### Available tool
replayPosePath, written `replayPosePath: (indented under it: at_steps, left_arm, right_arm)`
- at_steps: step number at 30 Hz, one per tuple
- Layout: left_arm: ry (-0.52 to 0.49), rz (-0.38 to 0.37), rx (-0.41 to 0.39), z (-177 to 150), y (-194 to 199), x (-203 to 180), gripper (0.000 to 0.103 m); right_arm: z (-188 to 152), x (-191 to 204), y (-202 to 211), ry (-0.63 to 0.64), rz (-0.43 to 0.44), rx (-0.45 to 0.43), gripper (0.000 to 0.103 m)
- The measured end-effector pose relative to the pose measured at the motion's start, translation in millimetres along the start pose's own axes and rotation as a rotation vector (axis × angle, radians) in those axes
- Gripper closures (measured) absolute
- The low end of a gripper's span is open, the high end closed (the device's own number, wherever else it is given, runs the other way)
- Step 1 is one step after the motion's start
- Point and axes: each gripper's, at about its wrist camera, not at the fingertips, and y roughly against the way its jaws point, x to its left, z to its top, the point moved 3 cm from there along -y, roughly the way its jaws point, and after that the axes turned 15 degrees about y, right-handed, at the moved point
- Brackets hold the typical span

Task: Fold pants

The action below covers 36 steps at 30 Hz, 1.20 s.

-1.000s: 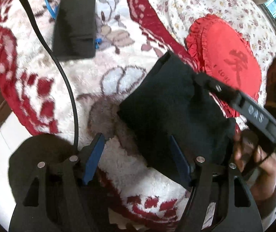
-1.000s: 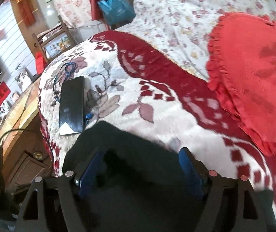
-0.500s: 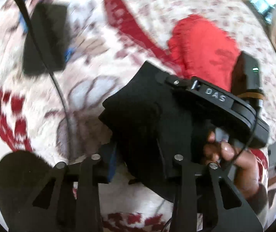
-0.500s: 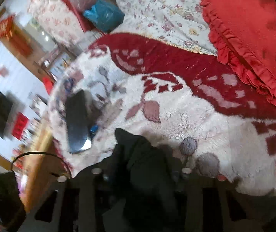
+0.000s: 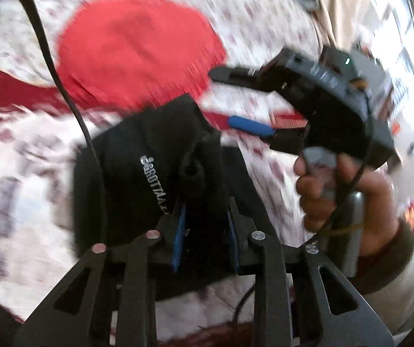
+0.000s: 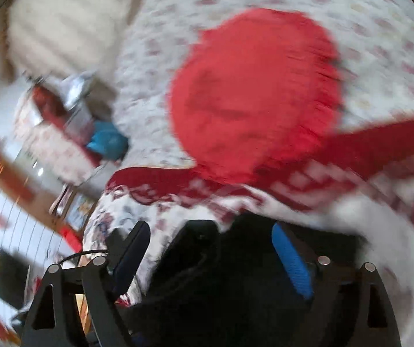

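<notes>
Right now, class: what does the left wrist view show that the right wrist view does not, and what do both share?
Only the left wrist view shows the left hand-held gripper shut on the black pants, silver lettering on the fabric, and the person's hand holding the right hand-held gripper.

Only the right wrist view shows the blurred room at left, a blue bag, and the right hand-held gripper's own open jaws.

Both show the red cushion, the patterned bedcover and the pants.

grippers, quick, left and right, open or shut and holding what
Left gripper: shut on the black pants.
Right gripper: open, fingers spread, holding nothing; the pants lie below it.
</notes>
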Motion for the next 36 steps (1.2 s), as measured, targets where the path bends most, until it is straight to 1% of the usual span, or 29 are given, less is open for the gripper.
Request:
replayPosePath:
  at_steps: [1, 2, 4, 5, 6, 7, 8, 9, 11, 13, 15, 16, 17, 18, 19, 20, 21, 22, 23, 26, 27, 29, 31, 33, 35, 36]
  left_arm:
    - [-0.016, 0.016, 0.028, -4.4, -5.7, -3.2, 0.077]
    - [-0.032, 0.027, 0.037, -5.5, -5.1, -5.3, 0.072]
    - [-0.044, -0.001, 0.027, -1.2, 10.7, -6.7, 0.062]
    - [-0.049, -0.015, 0.017, 2.2, 20.9, -6.3, 0.052]
    - [-0.061, -0.017, 0.001, 4.4, 33.2, -6.1, 0.039]
    - [-0.074, -0.013, -0.012, 1.9, 40.8, -6.4, 0.035]
    - [-0.091, -0.006, -0.03, 0.7, 50.8, -7.0, 0.033]
    - [-0.103, 0.002, -0.042, 1.1, 58.1, -4.7, 0.033]
    - [-0.106, 0.031, -0.055, 1.7, 67.6, 5.6, 0.033]
    - [-0.084, 0.072, -0.059, 1.4, 67.0, 20.4, 0.033]
    - [-0.042, 0.141, -0.048, 1.7, 58.6, 42.2, 0.033]
    - [-0.021, 0.154, -0.042, 4.0, 53.5, 47.5, 0.033]
    - [0.005, 0.161, -0.034, 4.4, 49.5, 54.6, 0.033]
    - [0.033, 0.163, -0.028, 4.6, 46.8, 61.8, 0.033]
    - [0.053, 0.168, -0.027, 5.0, 44.7, 66.7, 0.033]
    - [0.07, 0.178, -0.028, 5.3, 43.6, 70.6, 0.033]
    - [0.085, 0.188, -0.03, 5.9, 43.7, 73.6, 0.033]
    - [0.092, 0.19, -0.032, 5.5, 46.4, 73.8, 0.033]
    - [0.098, 0.188, -0.036, 6.4, 48.8, 72.8, 0.033]
    - [0.079, 0.176, -0.063, 13.3, 58.1, 62.9, 0.033]
    - [0.069, 0.176, -0.077, 16.2, 59.2, 58.2, 0.033]
    - [0.07, 0.169, -0.086, 17.0, 58.3, 52.8, 0.033]
    - [0.075, 0.16, -0.065, 15.7, 47.2, 47.2, 0.033]
    - [0.07, 0.163, -0.035, 11.6, 29.9, 43.2, 0.033]
    - [0.065, 0.192, 0.004, 7.6, 12.0, 41.3, 0.033]
    - [0.064, 0.209, 0.023, 6.5, 5.6, 40.6, 0.033]
  right_arm:
    - [-8.3, -8.7, 2.5, -0.033, -0.005, 0.015, 0.017]
    - [-17.9, -15.8, 3.5, -0.066, -0.005, 0.035, 0.017]
    - [-33.4, -20.7, 2.8, -0.091, 0.018, 0.058, 0.017]
    - [-37.1, -19.7, 1.7, -0.092, 0.028, 0.061, 0.017]
    - [-37.9, -19.3, 3.0, -0.09, 0.039, 0.061, 0.017]
    - [-38.5, -16.6, 3.1, -0.085, 0.058, 0.058, 0.017]
    - [-37.8, -9.6, 1.0, -0.073, 0.086, 0.053, 0.016]
    - [-37.4, -4.1, -2.7, -0.061, 0.098, 0.055, 0.015]
    - [-38.0, 4.4, -12.5, -0.046, 0.102, 0.075, 0.014]
    - [-40.0, 7.7, -20.3, -0.054, 0.128, 0.09, 0.014]
    - [-39.7, 12.1, -26.1, -0.069, 0.157, 0.099, 0.014]
    - [-39.5, 15.0, -28.2, -0.066, 0.163, 0.097, 0.013]
    - [-39.2, 19.1, -31.8, -0.048, 0.15, 0.103, 0.013]
    - [-40.5, 23.7, -38.0, -0.016, 0.121, 0.132, 0.013]
    - [-42.7, 28.3, -46.8, 0.02, 0.086, 0.181, 0.023]
    - [-45.9, 33.1, -54.8, 0.059, 0.057, 0.219, 0.058]
    - [-47.6, 37.2, -57.4, 0.096, 0.034, 0.232, 0.073]
    - [-47.5, 43.9, -56.6, 0.139, 0.023, 0.229, 0.083]
    - [-45.4, 51.5, -50.5, 0.173, 0.033, 0.208, 0.084]
    - [-34.7, 69.6, -15.9, 0.259, 0.044, 0.124, 0.085]
    - [-32.1, 69.6, -2.5, 0.274, 0.03, 0.102, 0.085]
    - [-32.2, 57.7, 21.5, 0.284, -0.044, 0.08, 0.085]
    - [-40.3, 35.4, 27.5, 0.28, -0.132, 0.115, 0.085]
    - [-54.3, 10.5, 19.0, 0.242, -0.198, 0.175, 0.083]
    - [-68.3, -13.2, 8.7, 0.176, -0.256, 0.237, 0.064]
    - [-69.6, -19.2, 10.3, 0.143, -0.254, 0.236, 0.063]
